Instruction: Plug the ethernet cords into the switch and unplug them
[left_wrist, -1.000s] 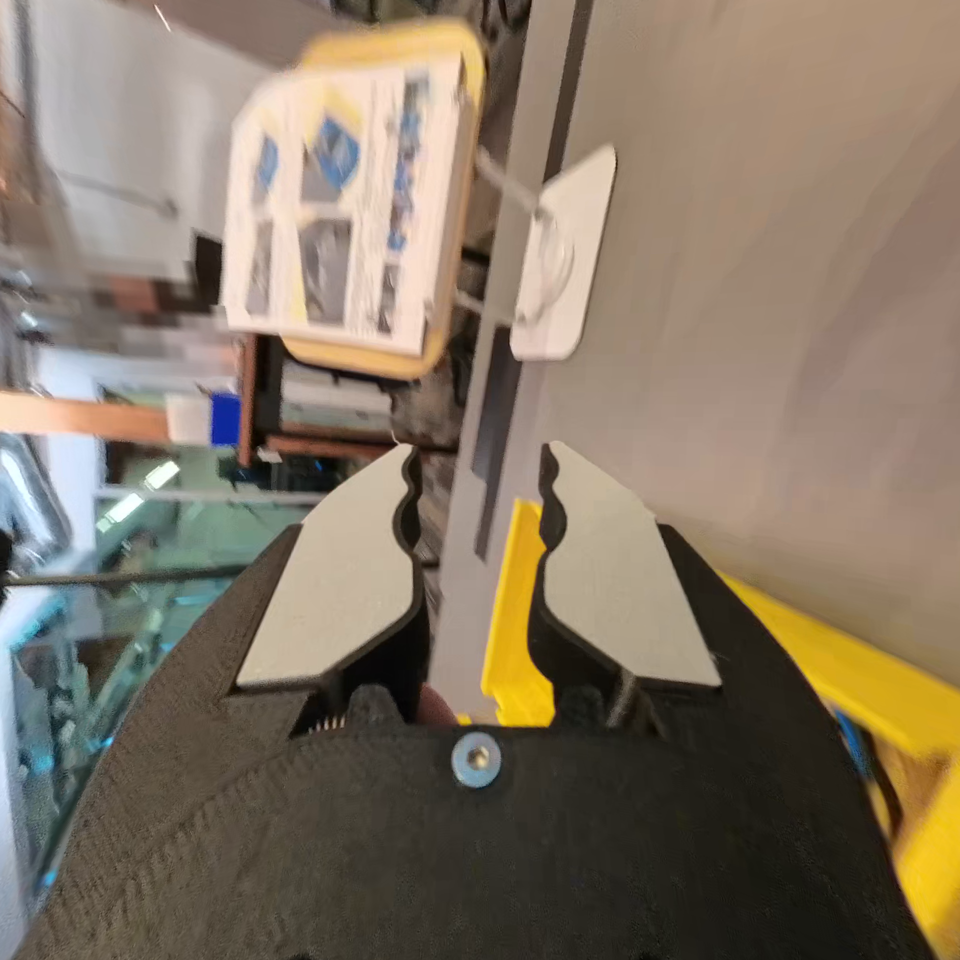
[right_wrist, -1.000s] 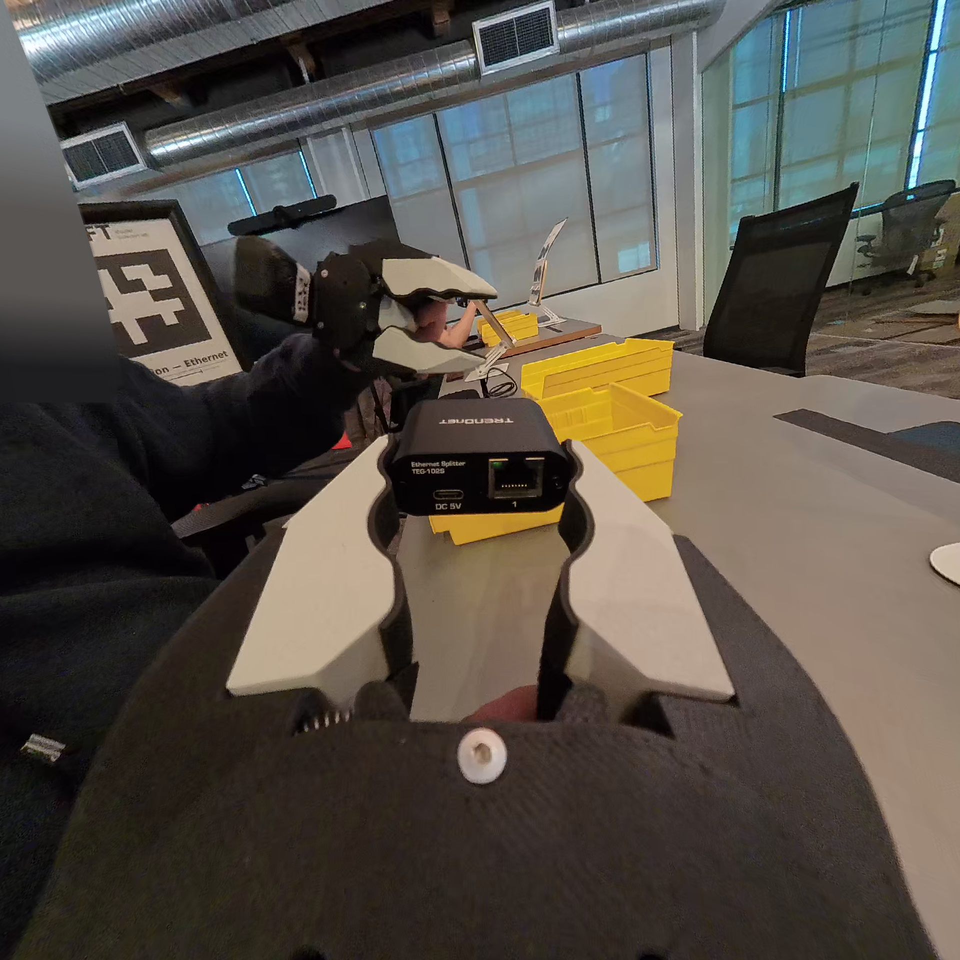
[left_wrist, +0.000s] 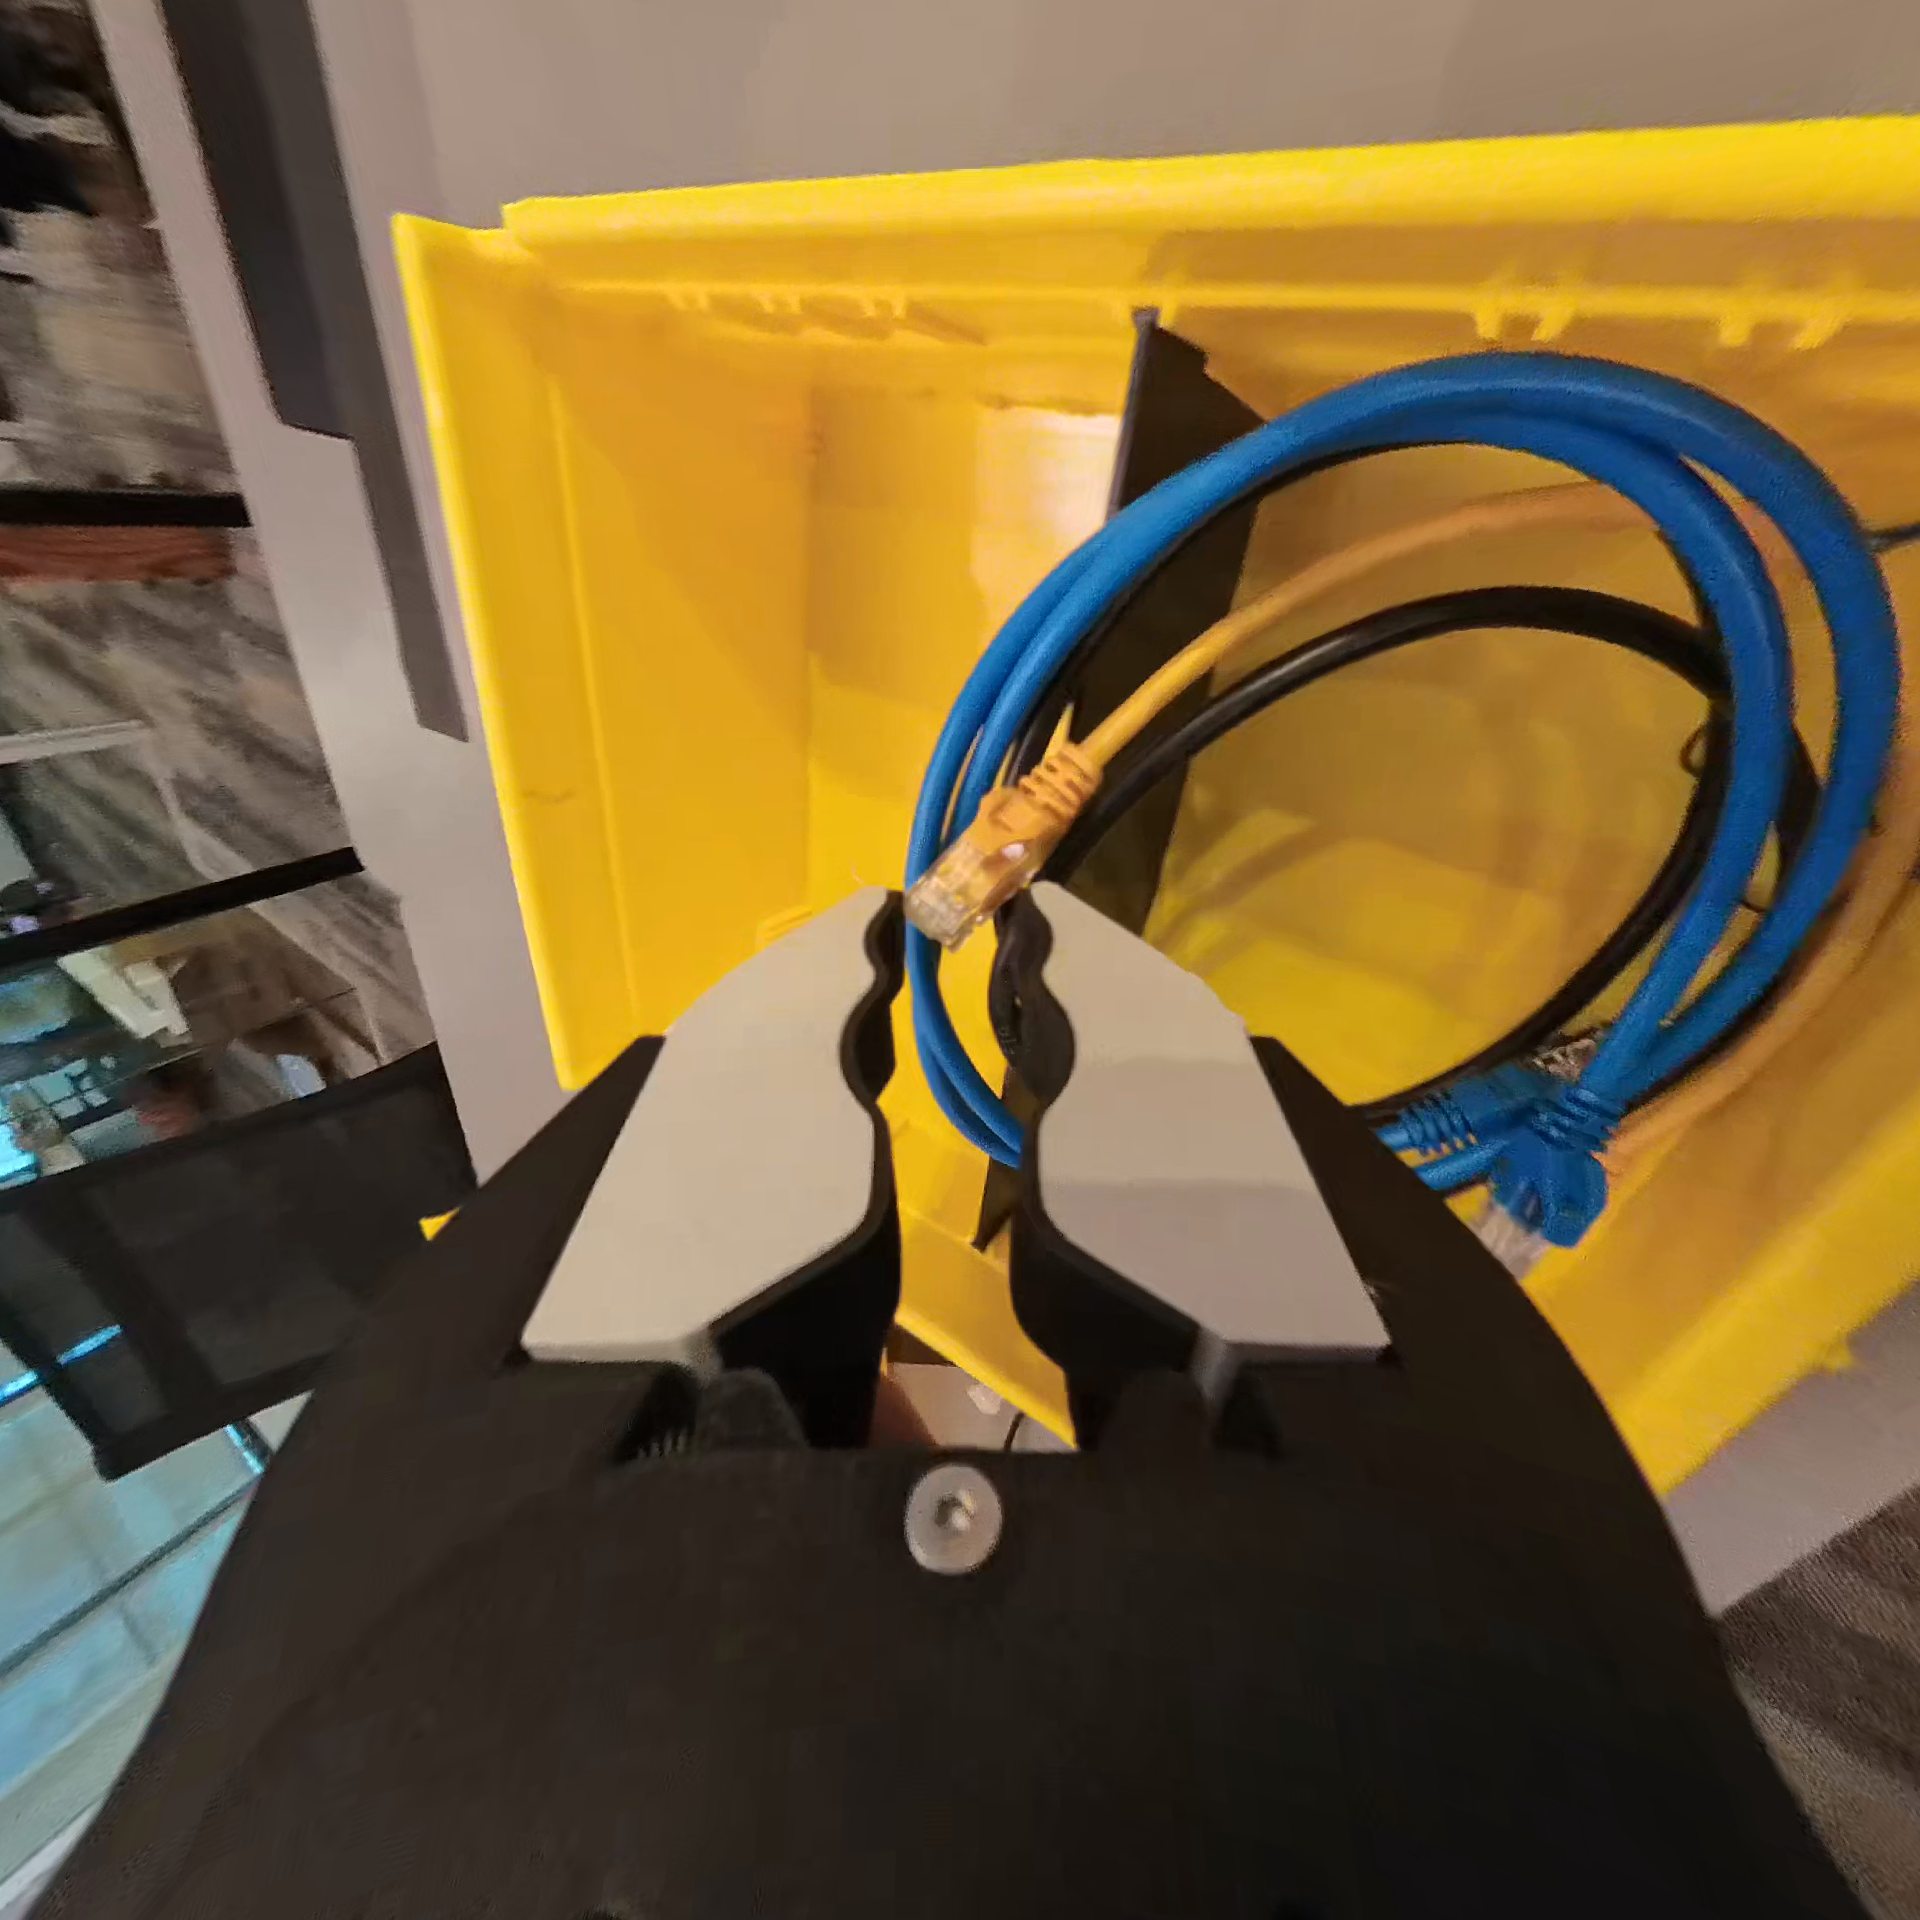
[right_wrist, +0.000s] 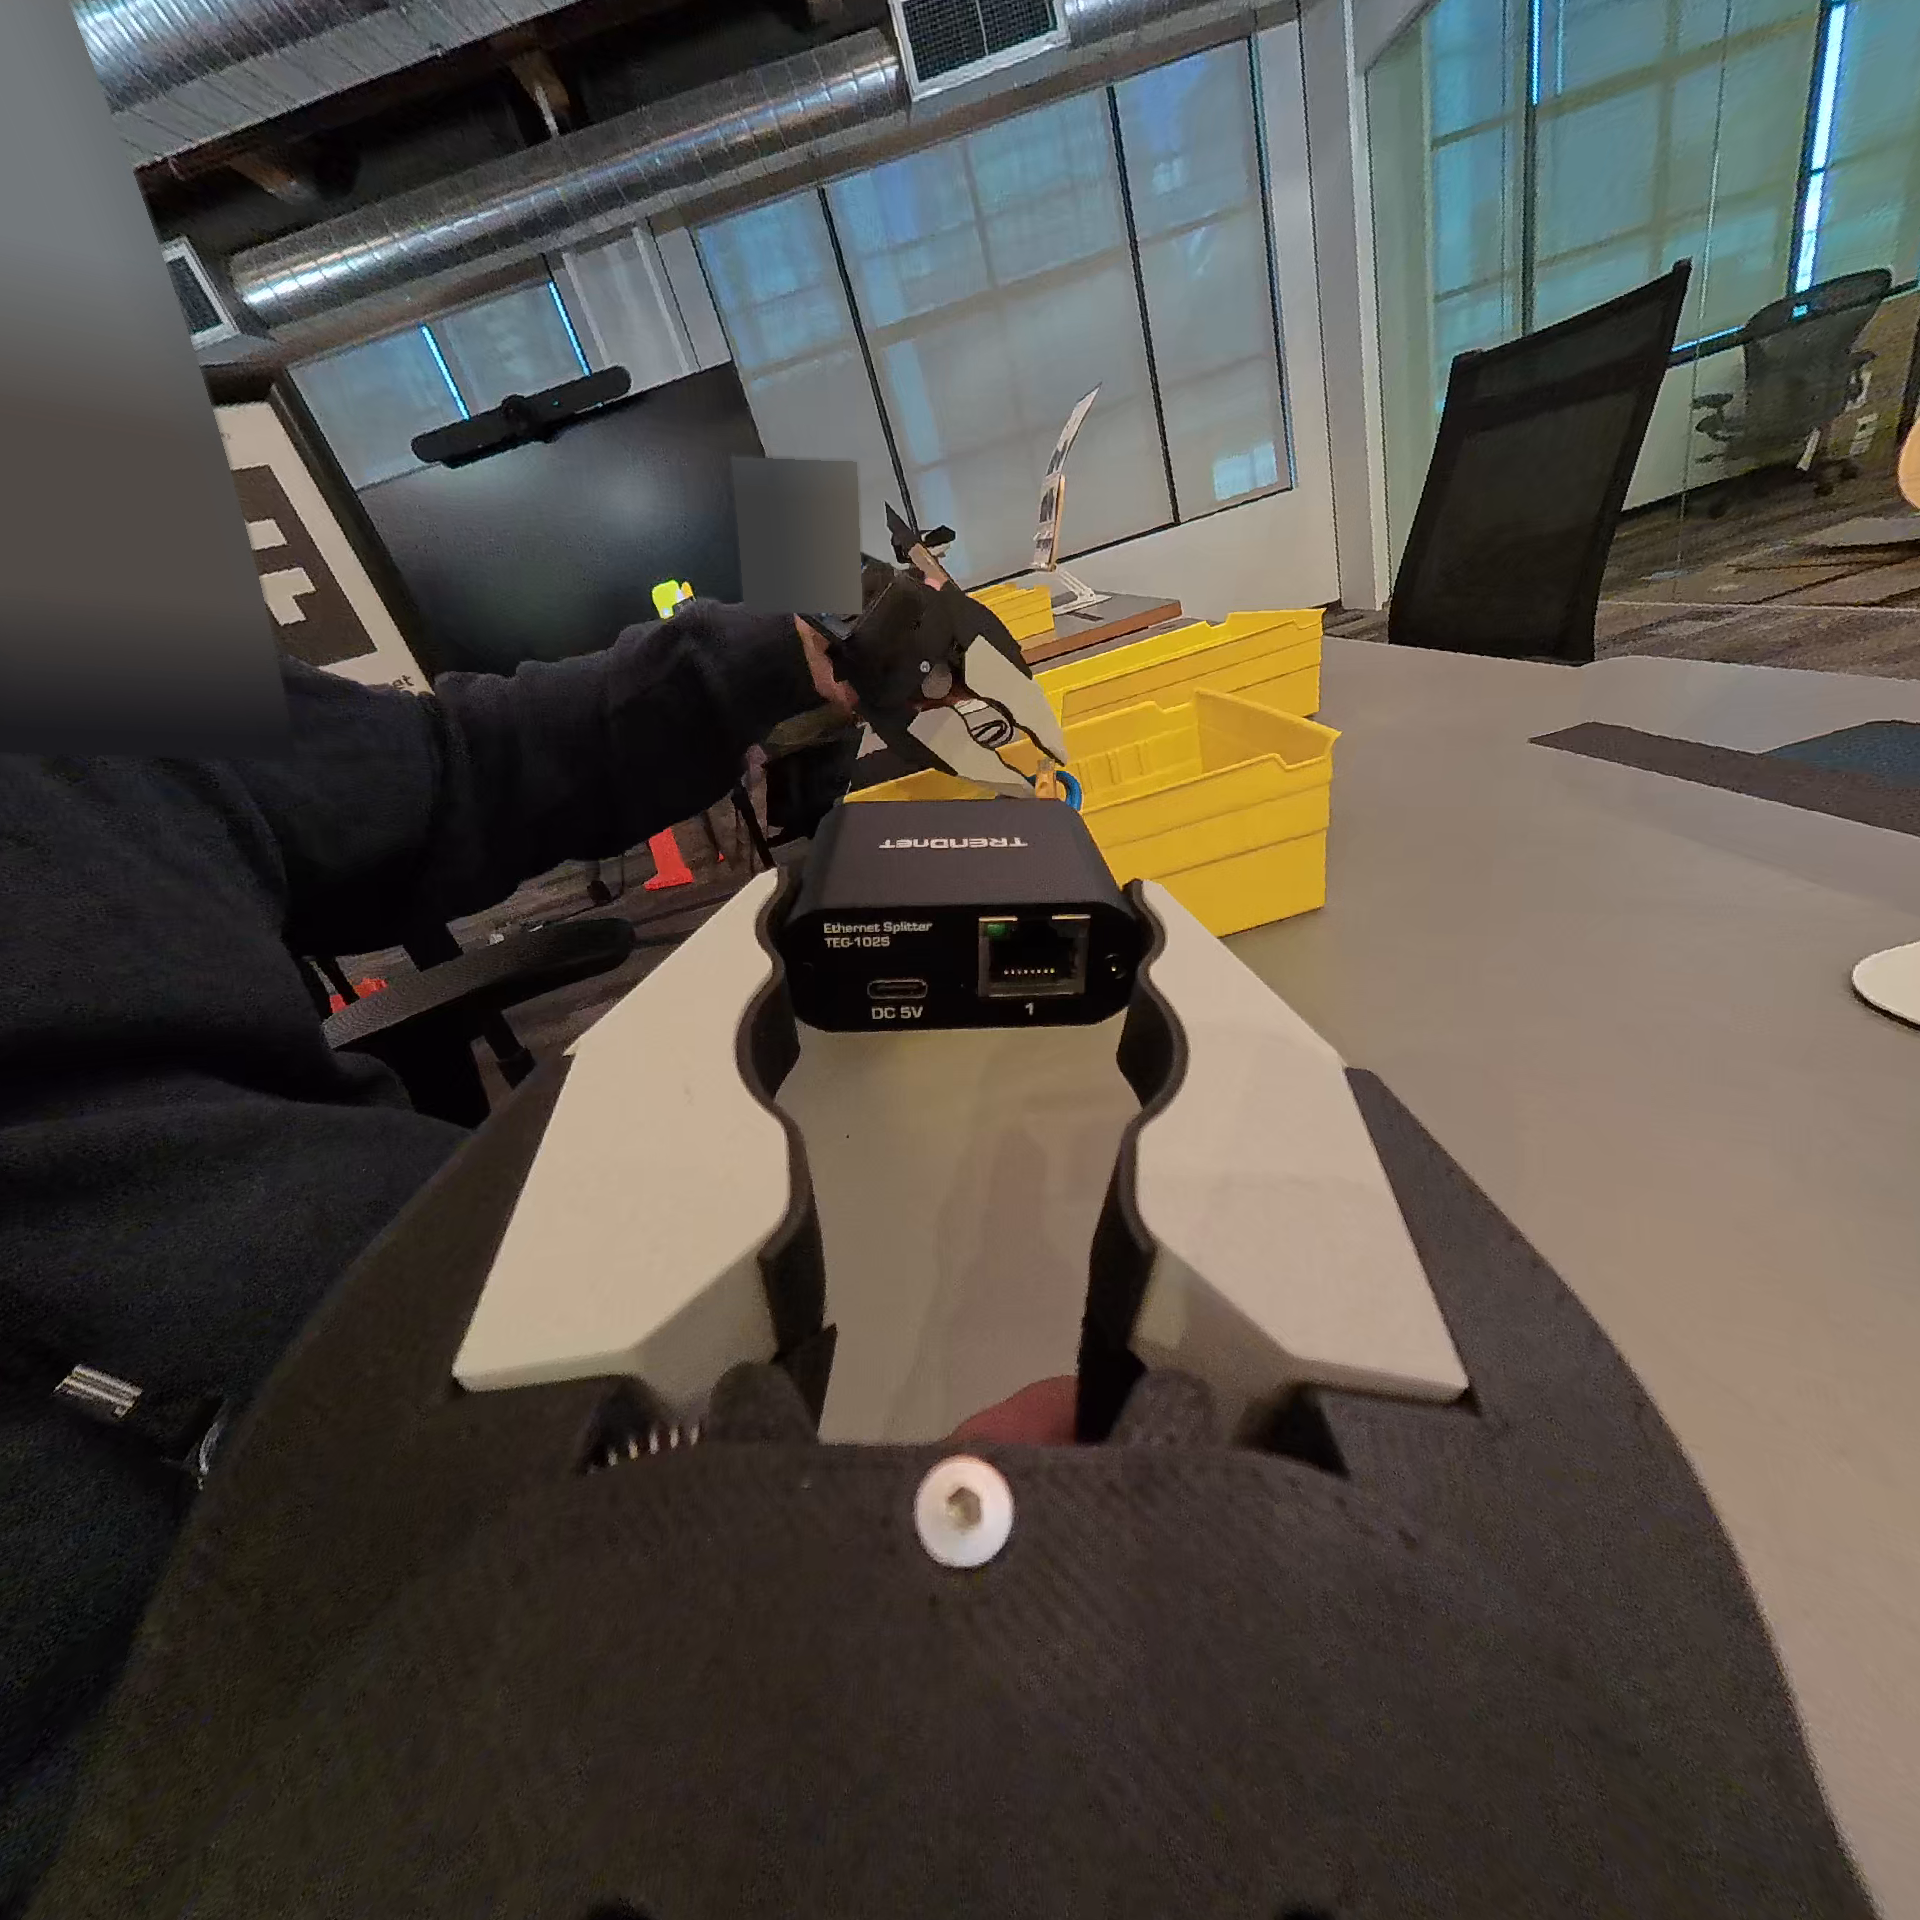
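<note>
Item: left gripper (left_wrist: 961, 935), now nosed into the yellow bin (left_wrist: 665, 582), where a second ago its view held only the grey surface and a card stand; judged, the reach for a cord has begun and no plugging is yet done. Its jaws stand narrowly parted around the blue ethernet cord (left_wrist: 1558, 436) and a black cord (left_wrist: 1403, 634), which run up between the fingers; whether they pinch is not clear. The yellow cord's plug (left_wrist: 977, 873) lies just past the fingertips at 12 o'clock, free. More blue plugs (left_wrist: 1496, 1143) bunch at 3 o'clock in the bin's black-divided compartment. Item: right gripper (right_wrist: 961, 966), unchanged from a second ago, jaws spread wide and clamped on the flanks of the black switch (right_wrist: 956, 914), held above the grey surface (right_wrist: 1558, 1143), its open port (right_wrist: 1034, 956) facing the camera. View notes: only the left wrist view shows the cords' coils and which plug is nearest; only the right wrist view shows the switch, and the left gripper (right_wrist: 1023, 764) at 12 o'clock dipping over the bin (right_wrist: 1226, 821) just behind the switch, with a black chair (right_wrist: 1527, 468) at 1 o'clock.
</note>
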